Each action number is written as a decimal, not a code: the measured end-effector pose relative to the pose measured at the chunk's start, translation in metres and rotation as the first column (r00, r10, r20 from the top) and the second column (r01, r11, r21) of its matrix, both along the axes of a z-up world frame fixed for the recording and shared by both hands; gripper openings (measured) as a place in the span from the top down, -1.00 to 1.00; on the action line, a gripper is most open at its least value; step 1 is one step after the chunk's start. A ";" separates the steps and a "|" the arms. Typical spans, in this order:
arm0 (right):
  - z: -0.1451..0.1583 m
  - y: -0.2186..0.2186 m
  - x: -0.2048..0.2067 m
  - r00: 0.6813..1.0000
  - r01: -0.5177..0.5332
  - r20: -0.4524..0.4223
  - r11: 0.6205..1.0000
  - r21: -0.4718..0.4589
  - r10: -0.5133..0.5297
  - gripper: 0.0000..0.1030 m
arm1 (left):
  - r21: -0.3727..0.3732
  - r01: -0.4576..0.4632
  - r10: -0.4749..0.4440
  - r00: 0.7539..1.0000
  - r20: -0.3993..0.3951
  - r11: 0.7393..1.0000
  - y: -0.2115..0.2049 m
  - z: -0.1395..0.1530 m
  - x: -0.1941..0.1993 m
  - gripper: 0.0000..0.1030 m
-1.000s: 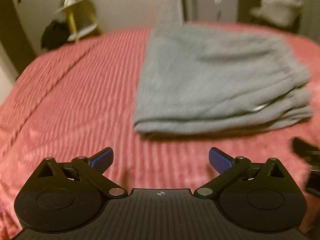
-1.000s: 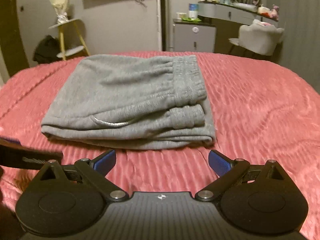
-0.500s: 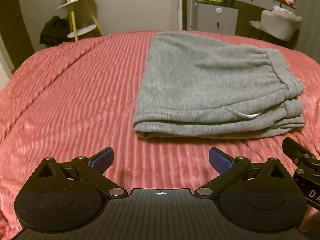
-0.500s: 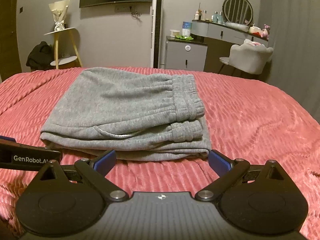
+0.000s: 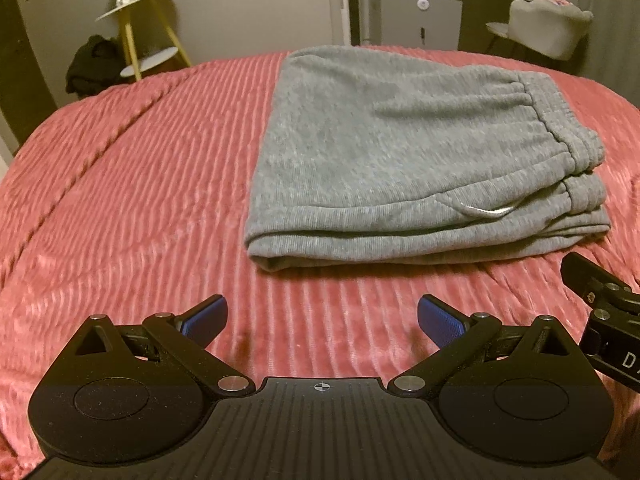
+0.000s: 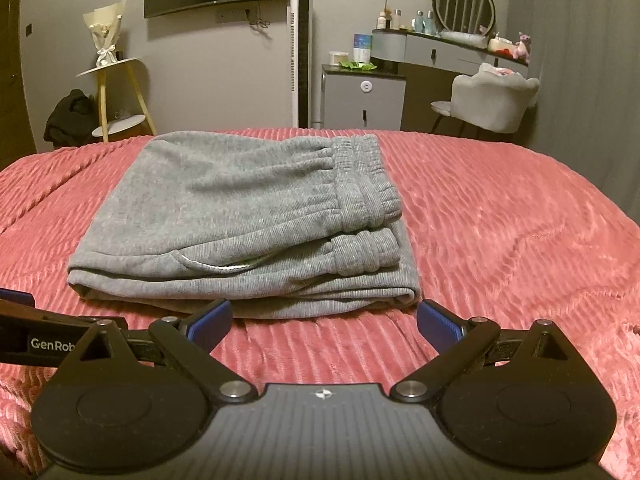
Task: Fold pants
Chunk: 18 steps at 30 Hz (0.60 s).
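Grey sweatpants lie folded in a flat stack on a pink ribbed bedspread, waistband to the right. My left gripper hangs open over the bedspread, short of the stack's near left corner, holding nothing. My right gripper is open too, its blue pads level with the stack's near edge, nothing between them. The right gripper's body shows at the right edge of the left wrist view, and the left gripper's body at the left edge of the right wrist view.
Beyond the bed stand a yellow-legged side table with a bouquet, a dark bag, a tall white tower fan, a grey cabinet, a vanity with a round mirror and a pale chair.
Both grippers have dropped lower and drawn back slightly, so the room beyond the bed shows more. The pants have not moved. Both stay open.
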State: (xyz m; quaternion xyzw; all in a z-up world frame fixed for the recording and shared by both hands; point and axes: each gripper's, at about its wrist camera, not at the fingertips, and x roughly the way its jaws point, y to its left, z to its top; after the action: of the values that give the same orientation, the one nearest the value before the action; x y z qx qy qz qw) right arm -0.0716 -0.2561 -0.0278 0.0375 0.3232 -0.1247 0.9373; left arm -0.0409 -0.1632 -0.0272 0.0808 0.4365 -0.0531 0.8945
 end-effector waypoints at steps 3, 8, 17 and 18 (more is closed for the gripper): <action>-0.001 0.000 0.000 1.000 -0.001 0.000 1.000 -0.003 0.001 -0.92 | 0.000 0.000 0.000 1.000 -0.001 1.000 0.000 0.000 0.000 -1.00; -0.001 0.000 0.000 1.000 -0.002 0.000 1.000 0.004 0.002 -0.92 | -0.002 0.000 0.000 1.000 -0.006 1.000 0.000 0.000 0.000 -1.00; 0.000 -0.001 0.000 1.000 -0.005 0.001 1.000 0.003 0.005 -0.92 | 0.004 0.005 -0.005 1.000 -0.012 1.000 -0.001 -0.002 0.001 -1.00; 0.000 -0.001 0.000 1.000 -0.004 0.001 1.000 0.003 0.004 -0.92 | 0.004 0.008 -0.008 1.000 -0.013 1.000 -0.001 -0.002 0.001 -1.00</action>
State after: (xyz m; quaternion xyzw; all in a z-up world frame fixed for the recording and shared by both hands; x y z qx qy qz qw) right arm -0.0720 -0.2569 -0.0280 0.0384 0.3230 -0.1221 0.9377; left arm -0.0403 -0.1643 -0.0296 0.0840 0.4419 -0.0561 0.8913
